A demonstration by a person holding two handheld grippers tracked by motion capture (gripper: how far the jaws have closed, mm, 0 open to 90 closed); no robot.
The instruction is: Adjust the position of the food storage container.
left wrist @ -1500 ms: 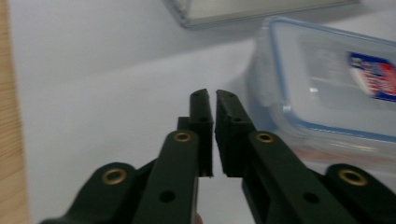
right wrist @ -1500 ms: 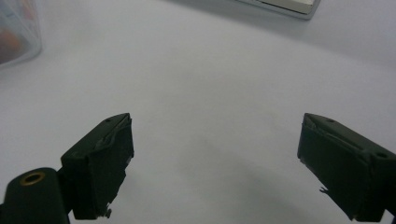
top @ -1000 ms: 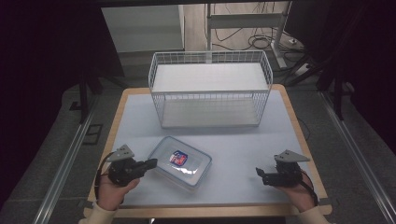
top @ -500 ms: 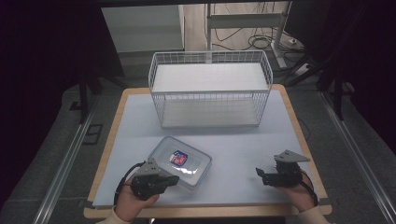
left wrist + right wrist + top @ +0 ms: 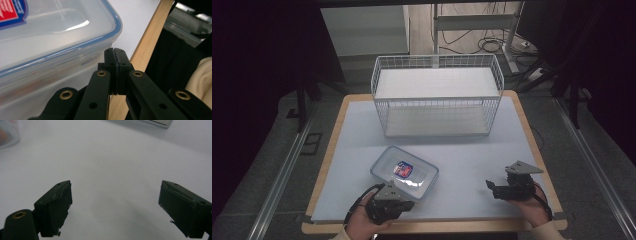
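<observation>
Left tool [image 5: 115, 53] jaws pressed together, tips beside clear box [image 5: 50, 37] wall

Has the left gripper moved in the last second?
Yes. The left gripper has slid right along the table's front edge, from the left of the container to its near corner.

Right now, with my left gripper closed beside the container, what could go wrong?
The shut left gripper sits at the plastic container's near wall, so it may push the box rather than grasp it. The table edge is close, so the box could slide off. The open right gripper offers no support.
</observation>
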